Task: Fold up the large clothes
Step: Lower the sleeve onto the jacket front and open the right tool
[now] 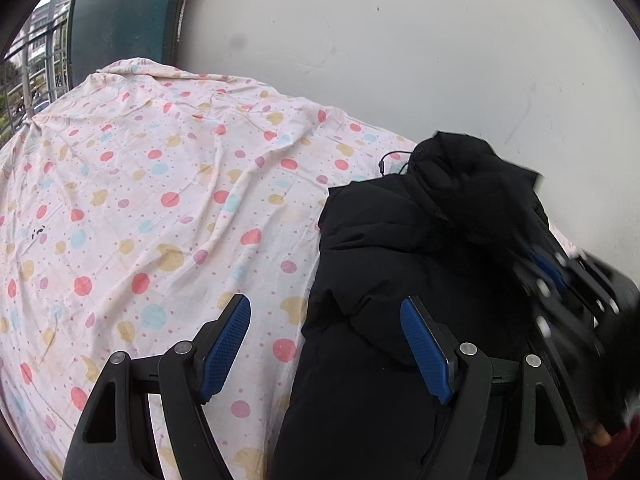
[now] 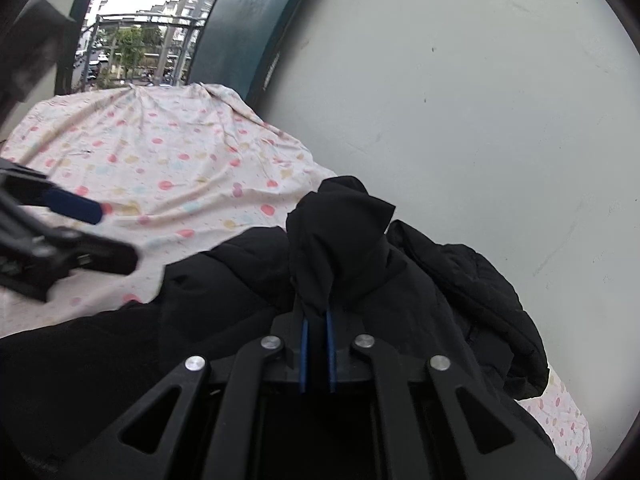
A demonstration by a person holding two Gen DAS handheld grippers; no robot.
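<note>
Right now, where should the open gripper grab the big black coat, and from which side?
Probably the coat's left edge. The left gripper hangs open over the black coat, one finger over the dotted sheet. That edge lies flat with a clear border, so come down from above and pinch it. The right gripper has already pinched a raised fold.

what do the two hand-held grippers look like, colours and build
Both look the same. The left hand-held gripper has a black frame of angled linkage arms with triangular cut-outs and round silver pivot pins. Its two fingers carry flat blue pads with a fine textured grid. The right hand-held gripper shows the same black linkages, silver pins and blue pads. No cables or printed markings are visible.
</note>
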